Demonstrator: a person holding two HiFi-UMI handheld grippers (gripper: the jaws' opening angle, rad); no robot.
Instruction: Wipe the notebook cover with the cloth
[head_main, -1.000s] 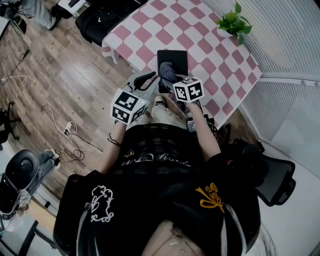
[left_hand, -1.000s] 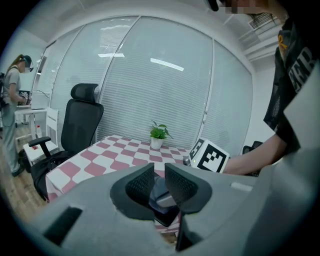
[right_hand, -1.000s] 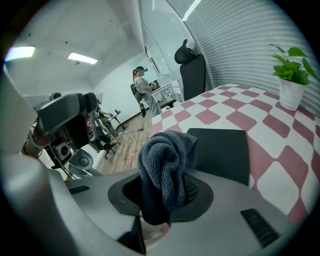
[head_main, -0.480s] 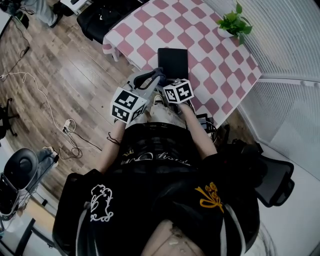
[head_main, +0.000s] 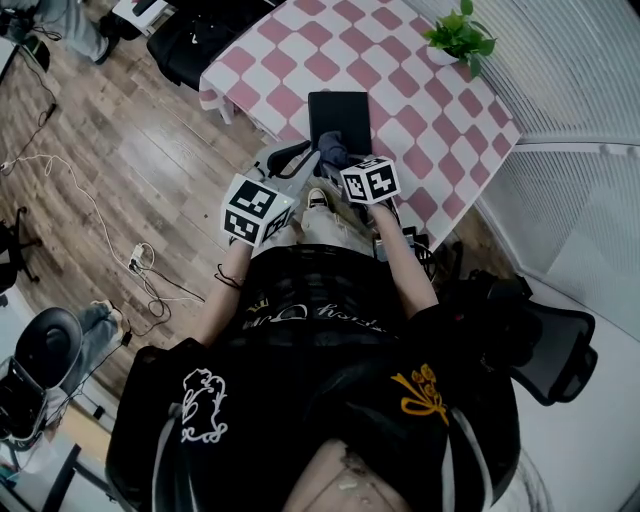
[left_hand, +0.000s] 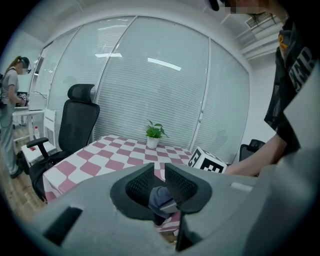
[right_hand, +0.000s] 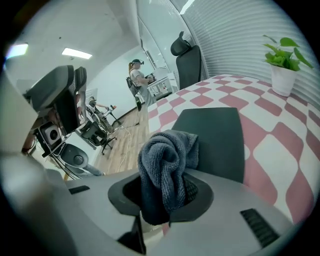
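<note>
While the right claw (right_hand: 167, 189) pinches the soft, limp cloth (right_hand: 167, 152) by its bunched middle at the near end of the stiff, flat notebook (right_hand: 217, 132) on the counter (right_hand: 282, 150), the left claw (left_hand: 160, 176) hangs barely parted, empty.

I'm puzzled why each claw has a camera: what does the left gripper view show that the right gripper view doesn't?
Only the left gripper view shows a marker cube and the person's forearm. Only the right gripper view plainly shows the dark notebook cover and the right claw shut on the cloth. Both show the checked table and the potted plant.
</note>
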